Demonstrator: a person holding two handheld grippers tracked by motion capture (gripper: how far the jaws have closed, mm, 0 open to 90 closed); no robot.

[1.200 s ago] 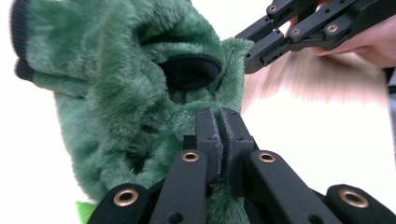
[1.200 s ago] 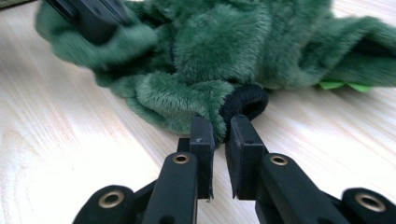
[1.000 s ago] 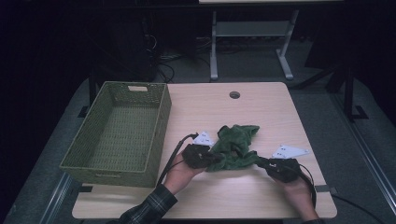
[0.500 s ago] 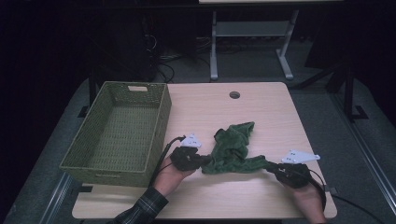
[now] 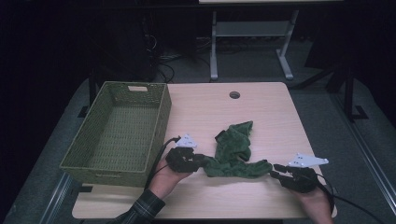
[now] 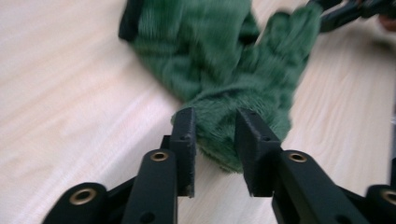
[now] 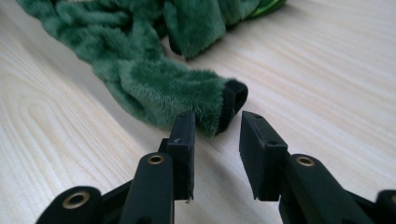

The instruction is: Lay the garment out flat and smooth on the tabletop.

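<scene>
A green plush garment is seen spread on the wooden table between the two tongs. The left gripper has just been opening – fleece sits between its parted jaws, unpinched. The right gripper has likewise just been opening – a black-trimmed cuff lies just ahead of its jaws. A wicker basket stands beyond the left gripper.

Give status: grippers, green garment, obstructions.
Left gripper fingers just opened, garment end loose between them. Right gripper just opened, clear of the black cuff. Garment stretched flat on table; basket off left, nothing blocking.
</scene>
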